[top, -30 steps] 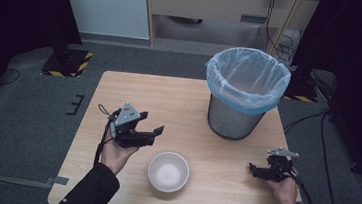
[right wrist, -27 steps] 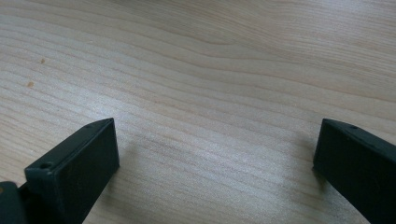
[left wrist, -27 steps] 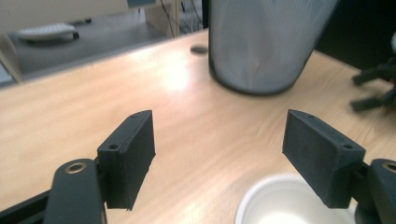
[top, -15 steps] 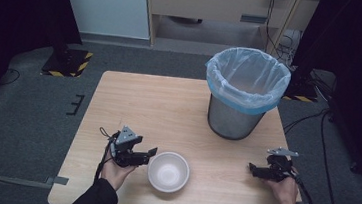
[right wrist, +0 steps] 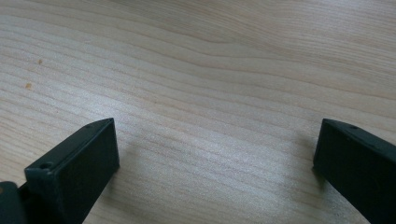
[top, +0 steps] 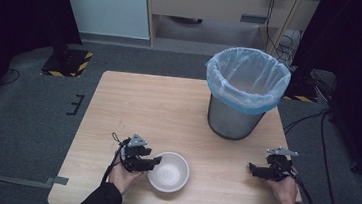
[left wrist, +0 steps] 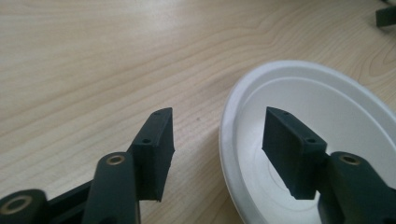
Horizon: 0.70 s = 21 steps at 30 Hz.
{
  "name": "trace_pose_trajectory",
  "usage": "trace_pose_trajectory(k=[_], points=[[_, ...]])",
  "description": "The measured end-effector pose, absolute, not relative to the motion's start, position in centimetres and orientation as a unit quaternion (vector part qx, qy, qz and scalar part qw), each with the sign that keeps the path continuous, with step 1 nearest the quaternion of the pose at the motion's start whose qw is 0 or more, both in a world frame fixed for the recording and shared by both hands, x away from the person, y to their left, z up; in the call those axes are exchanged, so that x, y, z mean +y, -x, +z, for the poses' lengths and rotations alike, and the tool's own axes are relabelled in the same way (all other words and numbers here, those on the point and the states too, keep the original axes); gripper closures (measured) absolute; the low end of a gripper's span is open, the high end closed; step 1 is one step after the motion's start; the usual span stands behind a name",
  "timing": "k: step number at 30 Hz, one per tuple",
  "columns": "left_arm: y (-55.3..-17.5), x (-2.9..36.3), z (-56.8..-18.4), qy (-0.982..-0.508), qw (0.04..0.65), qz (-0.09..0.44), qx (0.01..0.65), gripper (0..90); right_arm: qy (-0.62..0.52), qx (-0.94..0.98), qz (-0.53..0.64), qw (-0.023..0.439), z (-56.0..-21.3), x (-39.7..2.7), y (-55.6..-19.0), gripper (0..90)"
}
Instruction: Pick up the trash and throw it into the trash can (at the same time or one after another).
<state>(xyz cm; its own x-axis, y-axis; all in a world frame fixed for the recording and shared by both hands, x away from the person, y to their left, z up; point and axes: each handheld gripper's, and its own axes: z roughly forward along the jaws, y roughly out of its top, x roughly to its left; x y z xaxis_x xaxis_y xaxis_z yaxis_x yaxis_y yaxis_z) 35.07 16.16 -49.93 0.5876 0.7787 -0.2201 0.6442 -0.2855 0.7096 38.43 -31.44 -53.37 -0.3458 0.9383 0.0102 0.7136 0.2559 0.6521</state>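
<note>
2 hand-held tongs work at a wooden table (top: 169, 101). A white bowl (top: 169, 171) sits near the table's front edge. The left tongs (top: 155, 164) straddle the bowl's left rim, one jaw inside the bowl and one outside; the jaws have just been closing and stand half open, not yet pressing the rim. The right tongs (top: 254, 169) rest wide open and empty, well to the right of the bowl. A grey bin (top: 242, 95) with a blue liner stands behind the bowl, to its right, well apart.

lined bin (top: 244, 90), wooden table (top: 158, 105)
</note>
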Motion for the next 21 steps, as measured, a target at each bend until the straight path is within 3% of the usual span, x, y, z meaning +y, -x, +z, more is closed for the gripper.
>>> trace_pose_trajectory(k=[15, 21], points=[[-35.36, 15.59, -50.59, -0.815, 0.363, 0.044, 0.449, 76.2, -0.537, 0.769, 0.288, 0.194, -53.37, -31.44, -38.45, 0.3], [-35.38, 15.65, -50.20, -0.812, 0.372, 0.040, 0.449, 78.7, -0.536, 0.770, 0.287, 0.195, -53.37, -31.46, -38.46, 0.3]])
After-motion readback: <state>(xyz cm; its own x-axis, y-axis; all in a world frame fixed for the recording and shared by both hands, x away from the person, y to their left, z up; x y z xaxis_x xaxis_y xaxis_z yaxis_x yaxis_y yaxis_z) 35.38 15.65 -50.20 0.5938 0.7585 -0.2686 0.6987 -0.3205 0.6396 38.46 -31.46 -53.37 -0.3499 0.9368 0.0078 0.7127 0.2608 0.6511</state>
